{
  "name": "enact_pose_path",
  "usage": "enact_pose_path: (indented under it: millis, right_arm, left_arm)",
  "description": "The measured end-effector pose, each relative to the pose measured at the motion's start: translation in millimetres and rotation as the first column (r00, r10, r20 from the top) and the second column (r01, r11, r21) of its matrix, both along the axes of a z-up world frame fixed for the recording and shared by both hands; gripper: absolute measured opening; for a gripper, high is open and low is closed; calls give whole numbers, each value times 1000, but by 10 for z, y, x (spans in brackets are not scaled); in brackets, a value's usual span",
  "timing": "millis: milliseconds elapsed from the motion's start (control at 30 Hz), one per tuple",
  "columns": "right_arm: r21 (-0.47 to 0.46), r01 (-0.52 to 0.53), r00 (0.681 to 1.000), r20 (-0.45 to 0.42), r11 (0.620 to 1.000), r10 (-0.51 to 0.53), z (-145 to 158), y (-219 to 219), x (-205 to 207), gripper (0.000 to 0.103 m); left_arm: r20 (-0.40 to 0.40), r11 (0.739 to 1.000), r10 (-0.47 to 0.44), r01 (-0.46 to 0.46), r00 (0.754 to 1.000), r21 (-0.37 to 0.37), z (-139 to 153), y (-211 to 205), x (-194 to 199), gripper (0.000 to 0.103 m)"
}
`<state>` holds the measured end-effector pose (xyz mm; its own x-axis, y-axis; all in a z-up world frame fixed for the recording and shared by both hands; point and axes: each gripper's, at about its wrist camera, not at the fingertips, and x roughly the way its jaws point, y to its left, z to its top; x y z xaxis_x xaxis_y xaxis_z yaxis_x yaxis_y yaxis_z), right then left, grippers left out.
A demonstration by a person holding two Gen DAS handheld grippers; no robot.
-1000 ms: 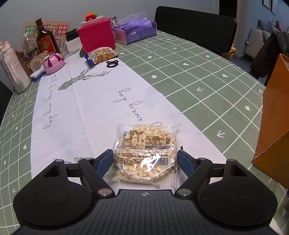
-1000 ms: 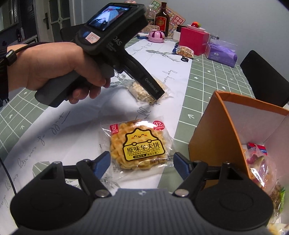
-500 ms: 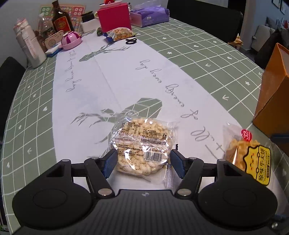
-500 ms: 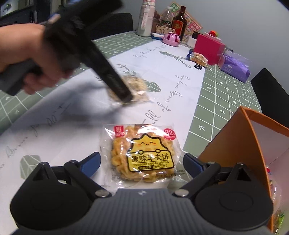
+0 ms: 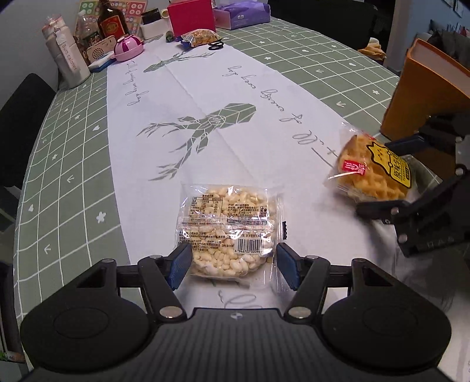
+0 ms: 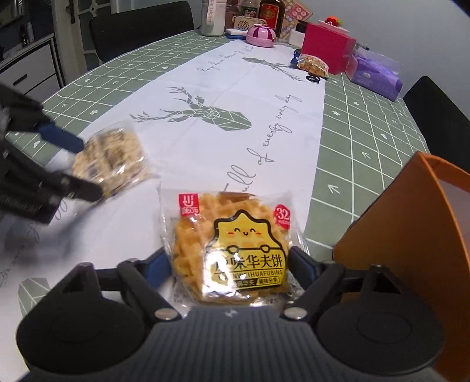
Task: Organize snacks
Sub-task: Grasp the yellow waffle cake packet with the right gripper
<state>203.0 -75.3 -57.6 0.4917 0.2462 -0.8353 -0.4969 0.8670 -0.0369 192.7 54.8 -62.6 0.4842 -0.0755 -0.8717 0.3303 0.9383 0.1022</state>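
A clear pack of puffed rice [image 5: 229,220] sits between the blue pads of my left gripper [image 5: 232,261], which is shut on its sides. In the right wrist view the same pack [image 6: 117,158] is blurred and held just off the white runner by the left gripper [image 6: 88,170]. My right gripper [image 6: 232,264] has its jaws closing on a yellow waffle pack [image 6: 235,235], with the pads pressing its edges. From the left wrist view, the waffle pack [image 5: 373,173] tilts up in the right gripper [image 5: 379,176]. An open orange box [image 6: 411,235] stands just right of it.
The orange box [image 5: 423,88] rises at the table's right edge. At the far end stand a pink box [image 5: 192,16], a purple tissue pack [image 5: 241,13], another snack bag [image 5: 199,36], a pink round container [image 5: 128,47] and bottles [image 5: 69,58]. Black chairs surround the table.
My left gripper closed on the puffed rice pack and carried it nearer the waffle pack. The right gripper opened wide, then closed on the waffle pack, which now tilts up.
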Motion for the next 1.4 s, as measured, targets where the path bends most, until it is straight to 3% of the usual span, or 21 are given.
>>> enact_pose_path:
  millis: [467,567,633,900,1000,1233,1333,1400]
  right_arm:
    - [-28,-164,983,-84,986,161,113,-82,-690,80]
    - [-2,-201,977,-73,980,200,152,-121,-761,85]
    - [19,-194,980,-49,981,194,187,-159,-758,96]
    - [111,-113,986,-108,987,125,130,-261,-584,100]
    - [127,-97,987,-117,987,112,97,-281,-557,100]
    - [144,-69,988,-124,987,87,60,-292,-531,100]
    - [115,-94,990,-94,989,105,47,-239,-582,100]
    - [80,-124,989,-72,989,130,22,-195,-627,100]
  left_arm:
    - [-29,996,-85,84,996,-31,57,-202,-863,73]
    - [19,993,-103,104,995,-57,88,-241,-974,83]
    - [48,992,-106,109,993,-61,92,-262,-986,89]
    - [63,989,-116,122,991,-88,33,-245,-917,90]
    - [83,989,-130,135,988,-62,-17,-262,-924,97]
    - [114,994,-96,100,989,-33,-57,-221,-837,99]
    - [133,995,-98,96,986,21,-95,-241,-839,98]
    - [149,987,-147,136,978,82,-123,-300,-884,89]
